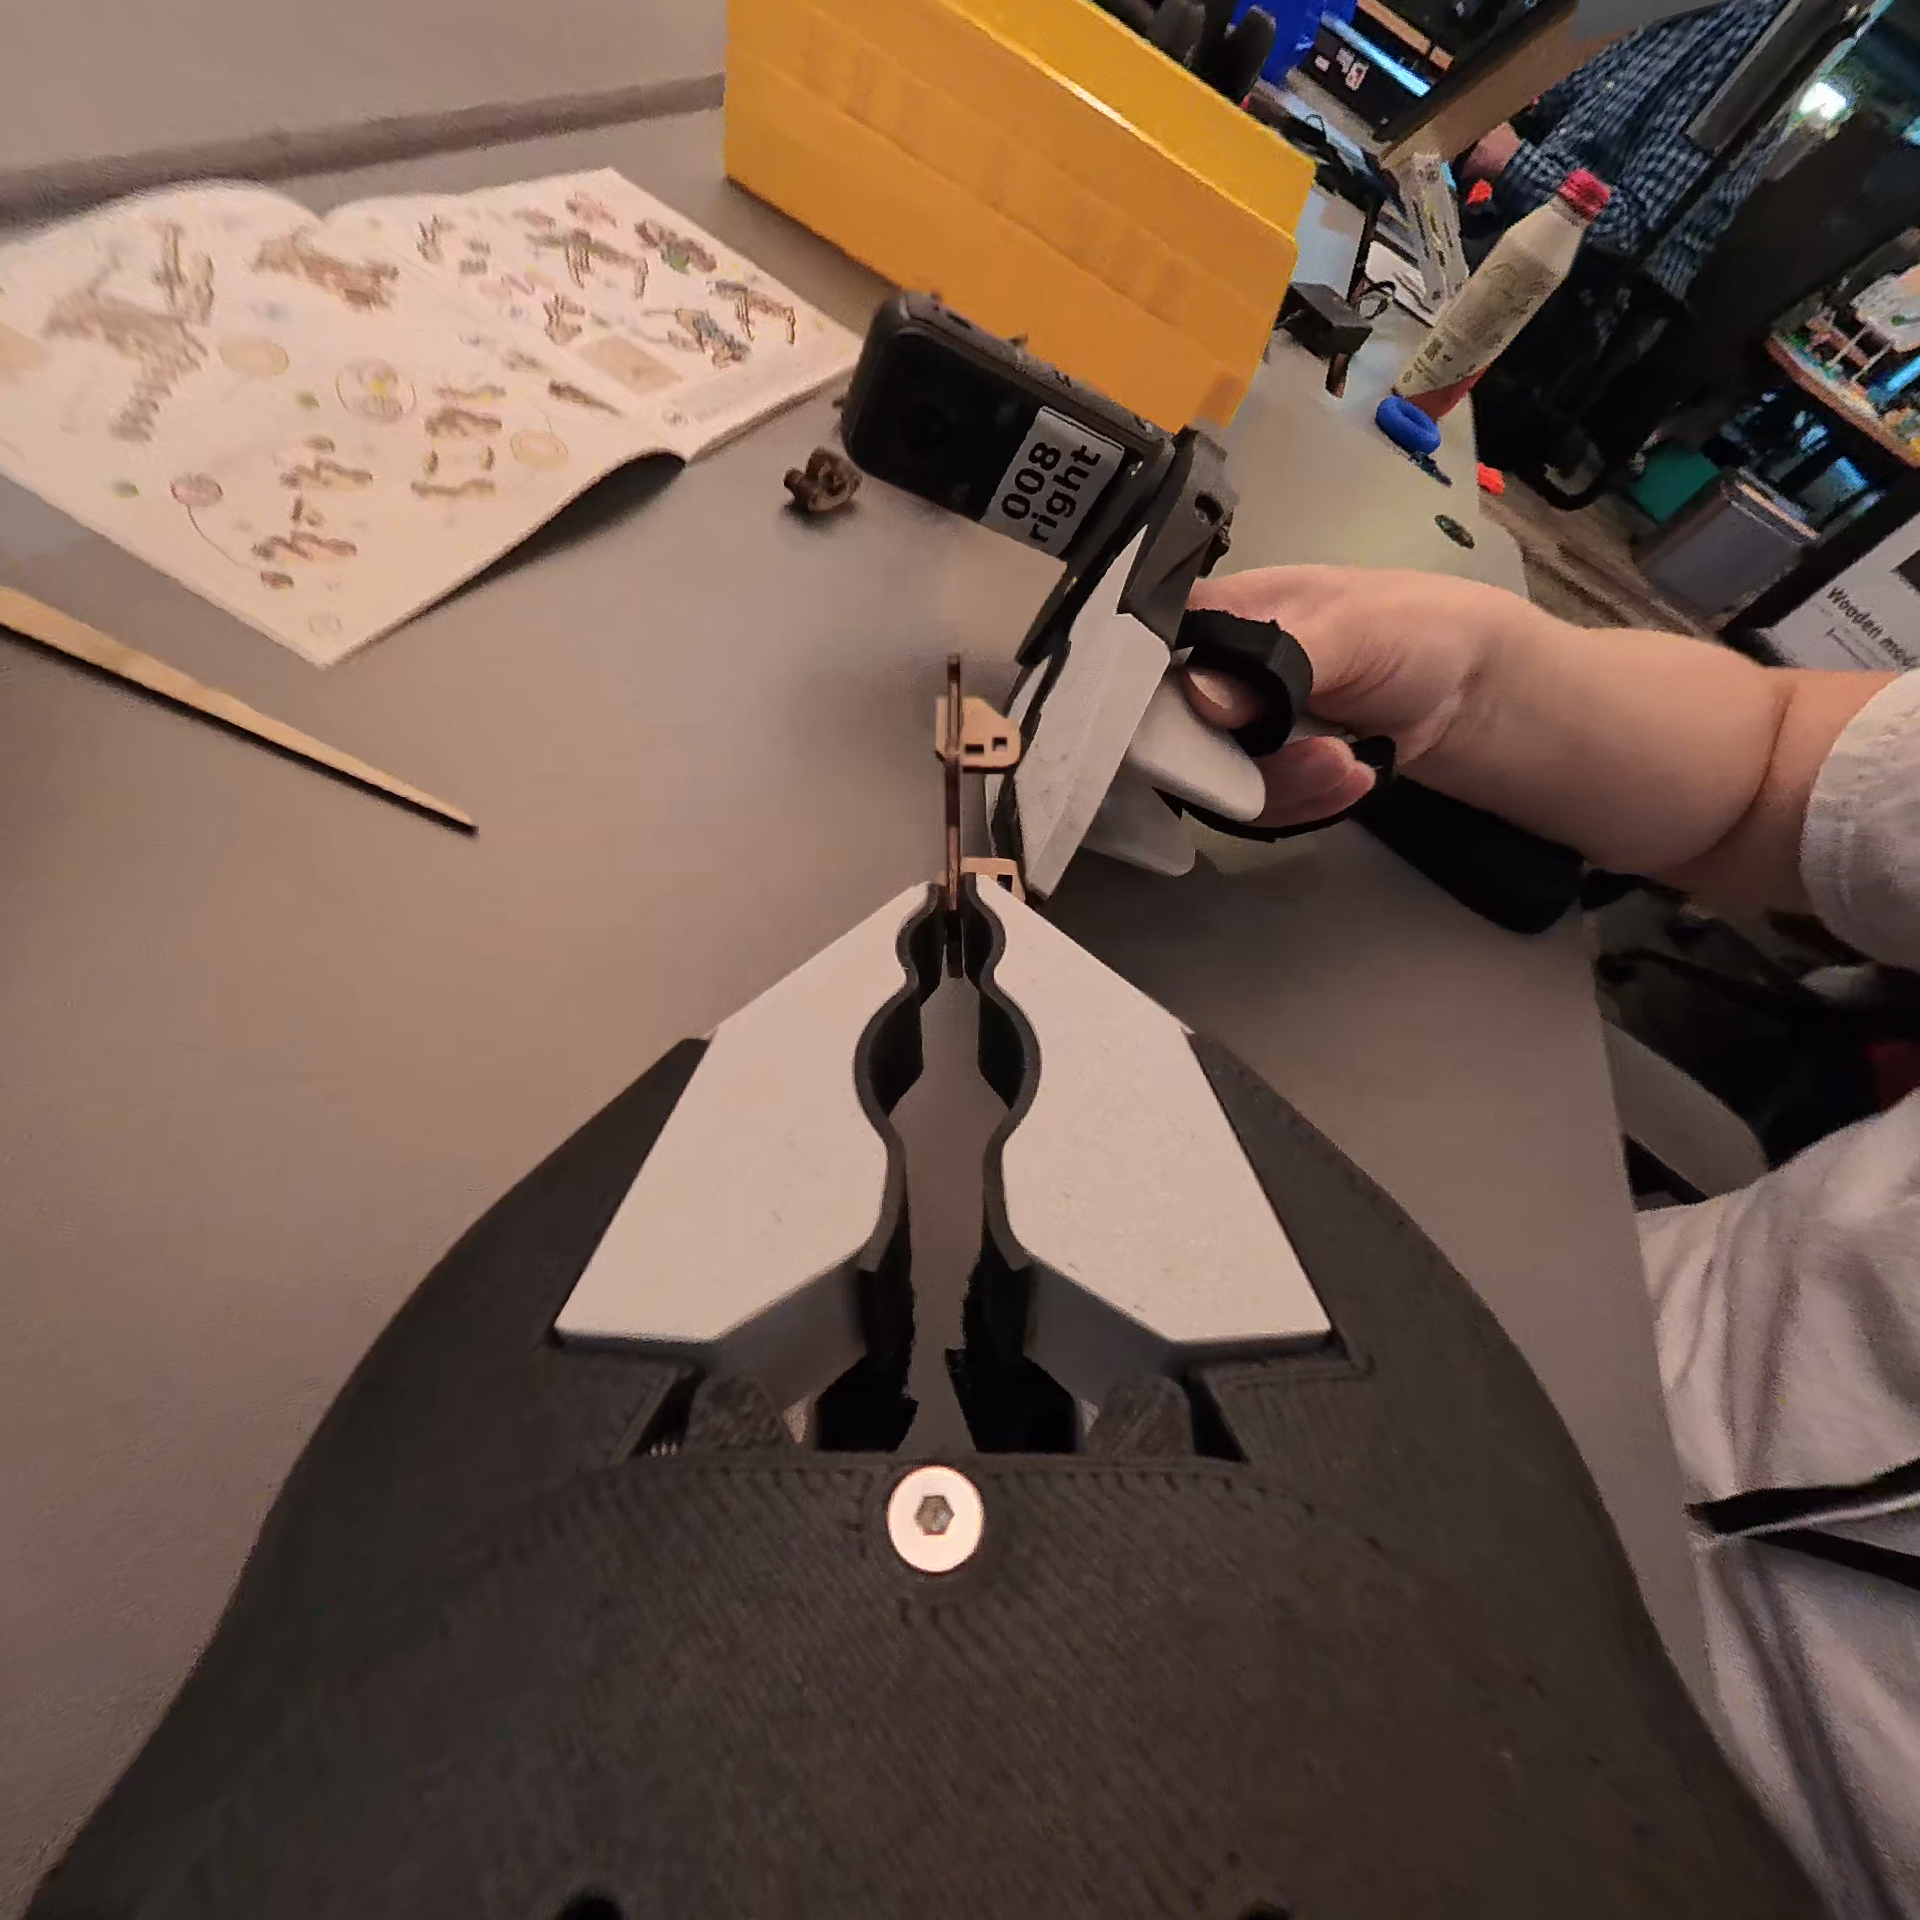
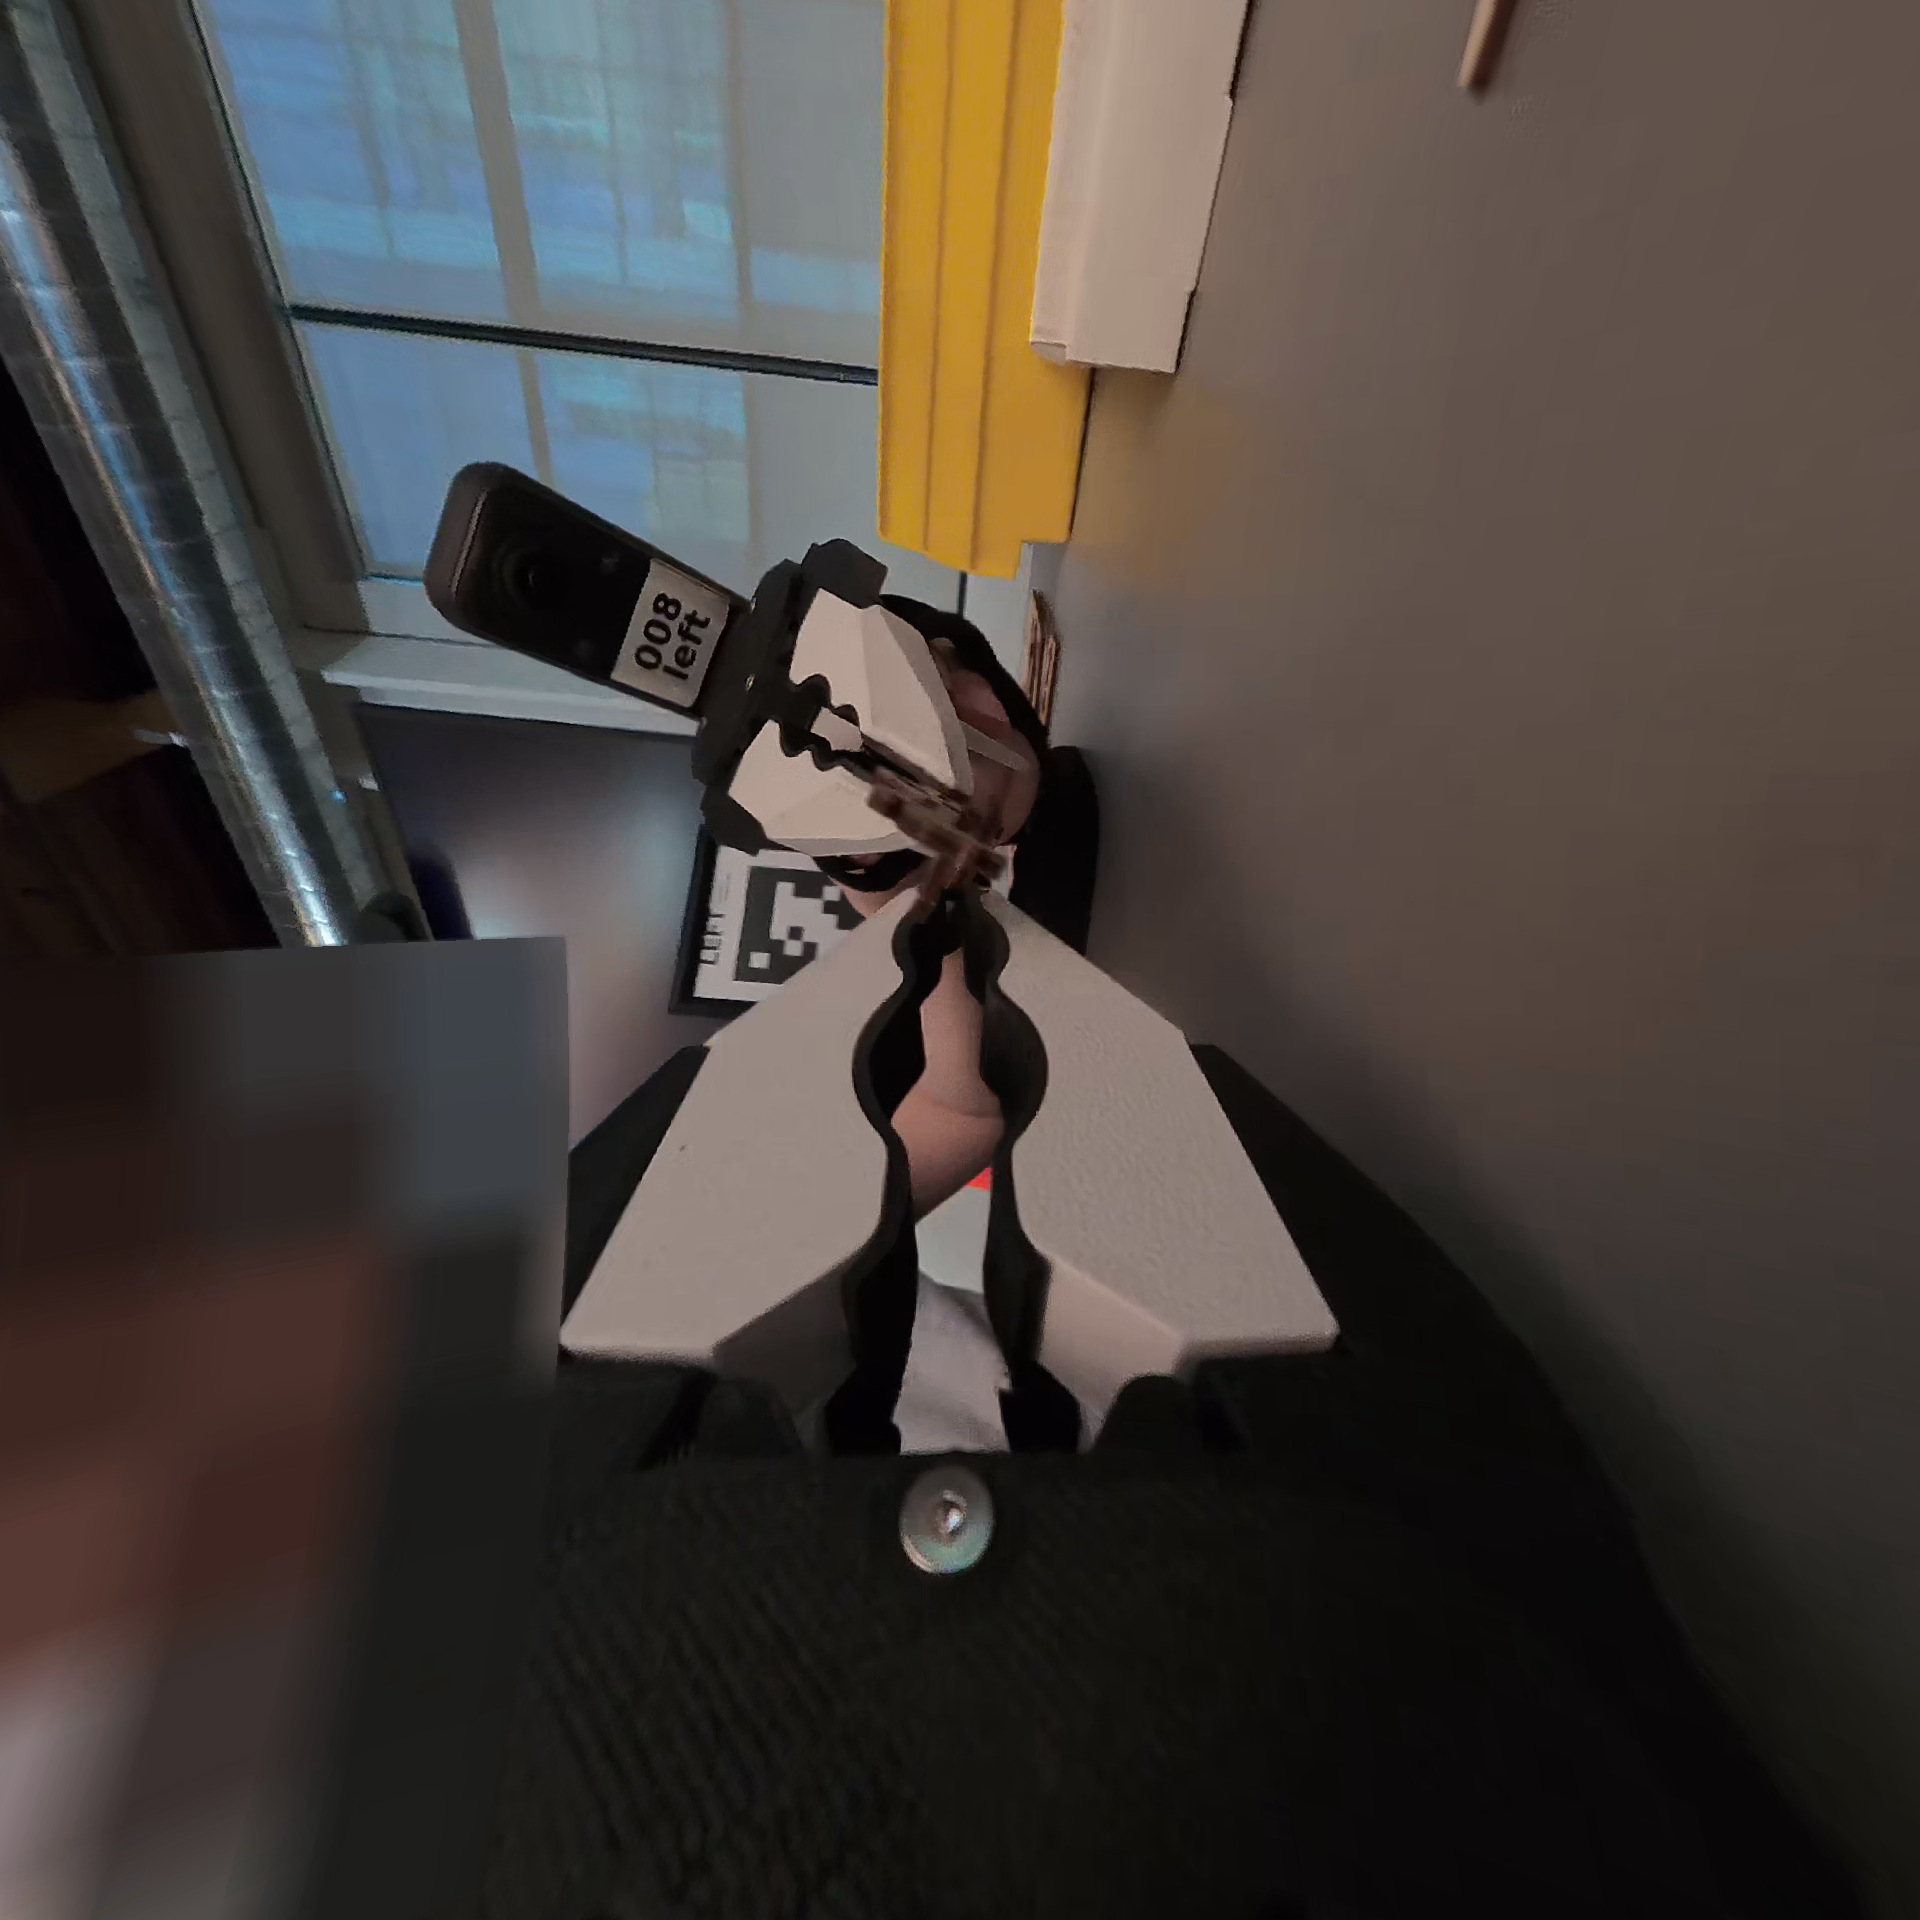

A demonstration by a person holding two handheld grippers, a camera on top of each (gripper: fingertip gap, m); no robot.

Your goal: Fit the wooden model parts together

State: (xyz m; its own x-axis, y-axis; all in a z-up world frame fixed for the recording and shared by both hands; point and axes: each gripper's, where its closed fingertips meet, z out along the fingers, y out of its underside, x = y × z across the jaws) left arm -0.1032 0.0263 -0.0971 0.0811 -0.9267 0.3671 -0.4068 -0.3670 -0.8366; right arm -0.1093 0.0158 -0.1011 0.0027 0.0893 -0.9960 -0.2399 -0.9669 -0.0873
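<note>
Wooden model parts [image 1: 951,790], thin and slotted, were held above the bench [image 1: 644,914], left gripper [image 1: 951,914] clenched on the upright strip, right gripper [image 2: 940,914] grasping the crosspiece; skewed pressing could snap them.

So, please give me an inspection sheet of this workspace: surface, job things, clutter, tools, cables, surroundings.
Surface: grey table, mostly bare near the tools.
Job's things: thin wooden part upright, edge-on; small wooden pieces meet it at the right tool's tip; open booklet; wooden strip.
Clutter: yellow box, small dark piece, bottle, blue ring.
Tools: left tool shut on the wooden part; right tool tips close at the small pieces, grip unclear.
Cables: nothing seen.
Surroundings: window, metal duct, a person's hand.
</note>
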